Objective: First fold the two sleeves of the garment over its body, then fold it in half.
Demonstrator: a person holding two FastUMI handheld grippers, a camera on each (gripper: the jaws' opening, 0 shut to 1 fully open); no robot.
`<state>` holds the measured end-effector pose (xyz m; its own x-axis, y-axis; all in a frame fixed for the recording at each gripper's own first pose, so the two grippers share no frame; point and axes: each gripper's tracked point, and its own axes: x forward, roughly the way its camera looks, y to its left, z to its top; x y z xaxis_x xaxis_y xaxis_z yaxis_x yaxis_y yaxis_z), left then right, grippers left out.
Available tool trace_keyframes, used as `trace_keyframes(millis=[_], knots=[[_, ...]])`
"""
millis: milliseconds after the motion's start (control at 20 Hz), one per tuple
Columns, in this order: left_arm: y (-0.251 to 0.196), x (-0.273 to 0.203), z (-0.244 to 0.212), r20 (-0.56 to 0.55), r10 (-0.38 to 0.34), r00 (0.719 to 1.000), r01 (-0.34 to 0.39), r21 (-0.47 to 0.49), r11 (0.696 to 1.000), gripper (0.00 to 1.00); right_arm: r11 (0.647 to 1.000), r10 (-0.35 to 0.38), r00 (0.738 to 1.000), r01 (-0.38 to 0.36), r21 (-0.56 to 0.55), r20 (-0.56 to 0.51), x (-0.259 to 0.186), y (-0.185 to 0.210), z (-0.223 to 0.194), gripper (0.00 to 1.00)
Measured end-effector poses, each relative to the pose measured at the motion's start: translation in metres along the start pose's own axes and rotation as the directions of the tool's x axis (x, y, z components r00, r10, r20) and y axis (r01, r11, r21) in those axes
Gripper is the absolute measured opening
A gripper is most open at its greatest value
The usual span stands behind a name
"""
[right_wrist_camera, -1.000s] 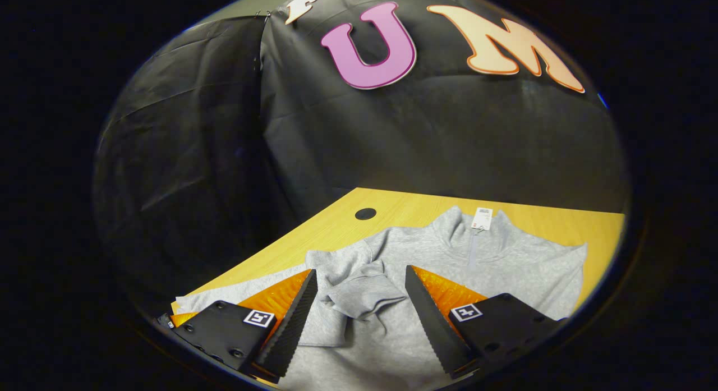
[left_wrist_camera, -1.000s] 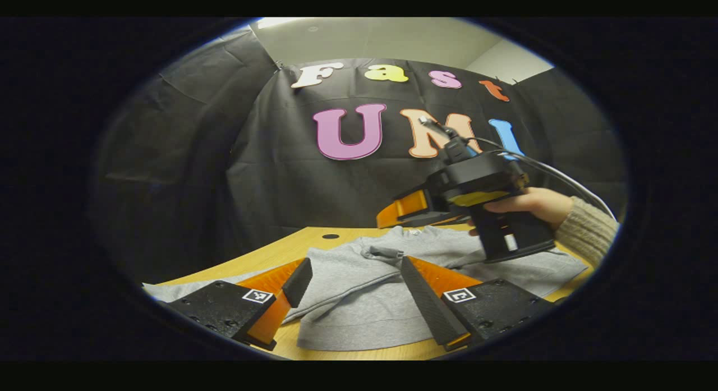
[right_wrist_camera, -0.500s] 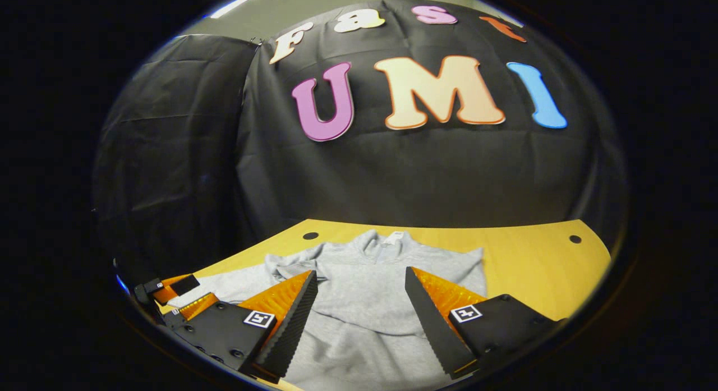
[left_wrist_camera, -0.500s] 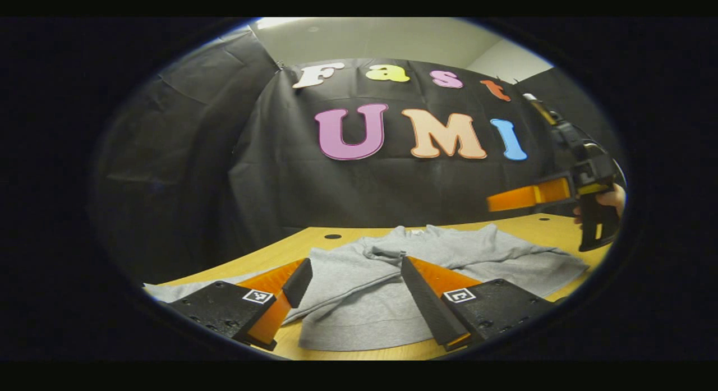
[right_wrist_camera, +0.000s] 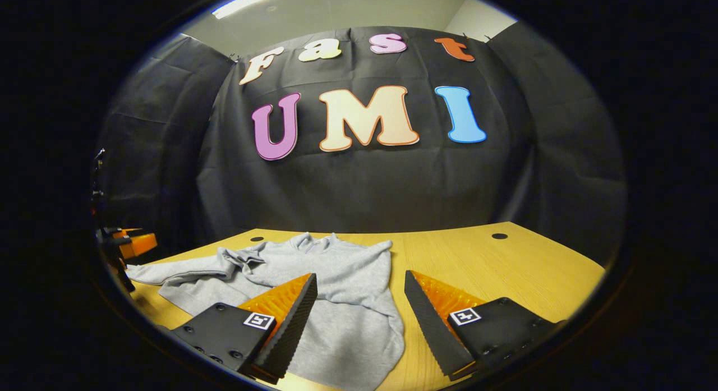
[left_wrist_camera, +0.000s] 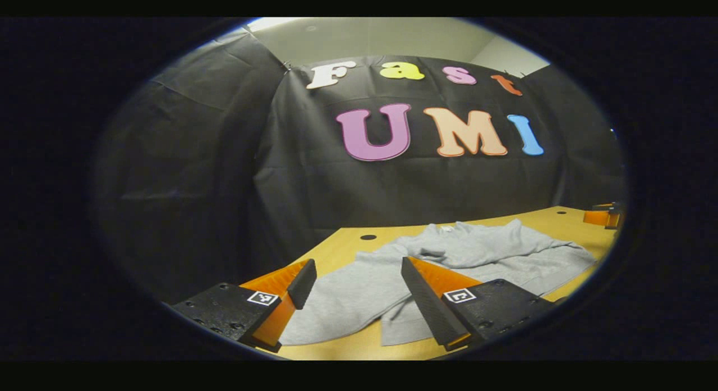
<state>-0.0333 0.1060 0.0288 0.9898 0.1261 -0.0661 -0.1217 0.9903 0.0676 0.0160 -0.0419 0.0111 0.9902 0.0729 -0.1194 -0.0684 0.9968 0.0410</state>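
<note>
Sweatshirt [right_wrist_camera: 342, 284], one grey piece, lies on one wooden table [right_wrist_camera: 505, 267]; two hand-held grippers, left [left_wrist_camera: 353, 301] and right [right_wrist_camera: 359, 318], gape wide, empty.

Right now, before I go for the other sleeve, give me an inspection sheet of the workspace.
Surface: wooden table with small round holes.
Job's things: grey sweatshirt lies flat; one sleeve is folded onto the body, the other sleeve stretches out toward the left claw.
Clutter: nothing seen.
Grippers: left claw open, jaws astride the outstretched sleeve, contact unclear; right claw open above the sweatshirt's edge, holding nothing.
Cables: nothing seen.
Surroundings: black cloth wall, pale ceiling above.
</note>
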Motion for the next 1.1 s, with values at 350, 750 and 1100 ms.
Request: trace_keyframes(millis=[350, 750, 1100], knots=[[0.087, -0.029, -0.049, -0.232, 0.102, 0.967, -0.067, 0.154, 0.986, 0.91, 1.0, 0.015, 1.0, -0.015, -0.005, 0.009, -0.005, 0.0, -0.007, 0.97], [0.112, -0.052, -0.123, -0.47, 0.108, 0.876, -0.07, 0.098, 0.993, 0.94, 1.0, 0.012, 1.0, -0.012, -0.017, 0.017, -0.005, -0.001, -0.012, 0.97], [0.114, -0.06, -0.151, -0.569, 0.088, 0.818, -0.09, 0.024, 0.996, 0.94, 1.0, 0.025, 1.0, -0.025, 0.009, 0.002, -0.003, -0.002, -0.022, 0.97]])
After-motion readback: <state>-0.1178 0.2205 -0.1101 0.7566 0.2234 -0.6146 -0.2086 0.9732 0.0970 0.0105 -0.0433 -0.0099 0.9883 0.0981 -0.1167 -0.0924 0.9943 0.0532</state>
